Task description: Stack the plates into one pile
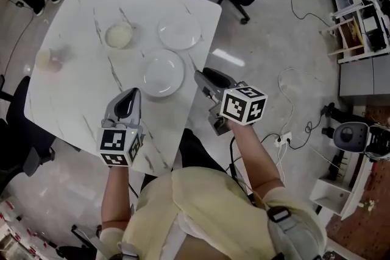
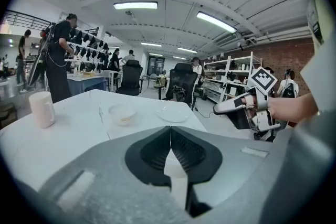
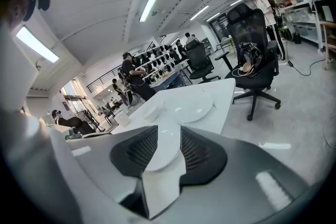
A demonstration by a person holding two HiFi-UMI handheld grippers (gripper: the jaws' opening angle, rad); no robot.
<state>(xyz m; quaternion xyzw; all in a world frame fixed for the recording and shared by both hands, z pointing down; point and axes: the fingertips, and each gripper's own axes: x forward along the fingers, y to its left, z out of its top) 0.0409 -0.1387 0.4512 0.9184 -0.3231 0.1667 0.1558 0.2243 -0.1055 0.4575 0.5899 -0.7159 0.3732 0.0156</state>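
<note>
Head view: right hand-held gripper (image 1: 202,76) gapes empty, left hand-held gripper (image 1: 130,95) is closed on nothing; a low approach could shove the nearest plate (image 1: 163,73) off the tabletop's (image 1: 79,64) right edge.

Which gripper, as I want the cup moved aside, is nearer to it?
Left. The left gripper is over the table, the cup ahead and to its left. The right gripper is at the table's right edge, the near plate between it and the cup.
</note>
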